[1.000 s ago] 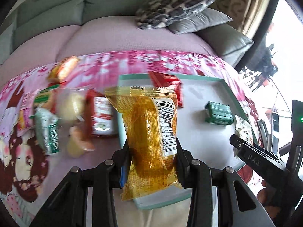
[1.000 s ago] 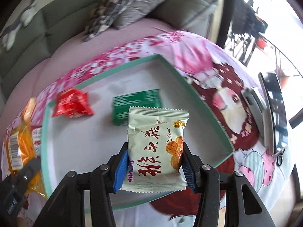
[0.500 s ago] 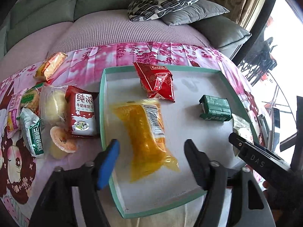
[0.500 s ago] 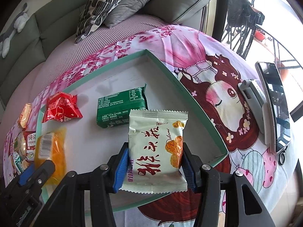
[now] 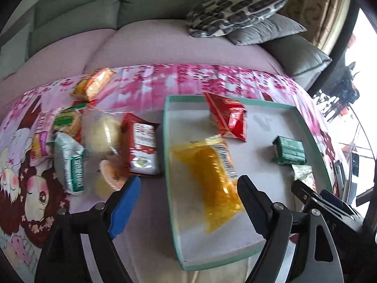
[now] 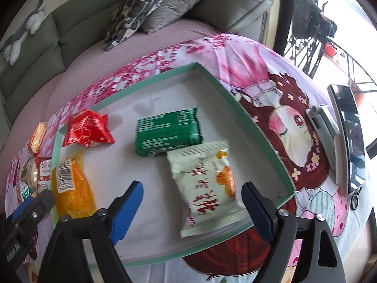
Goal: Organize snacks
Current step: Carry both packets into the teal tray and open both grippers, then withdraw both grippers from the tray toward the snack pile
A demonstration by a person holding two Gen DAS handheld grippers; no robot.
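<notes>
**Both packs let go into the tray**

The orange pack [image 5: 212, 179] and white pack [image 6: 207, 188], clamped a second ago, now lie in the tray [image 6: 259, 127]. My left fingers [image 5: 188, 202] and right fingers [image 6: 192, 208] are opening, gripping nothing.

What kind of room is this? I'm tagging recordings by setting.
Most likely a home living room: a grey-green sofa with throw pillows sits behind a cartoon-print cloth, a plush toy lies on the sofa back, and a balcony railing shows outside.
</notes>
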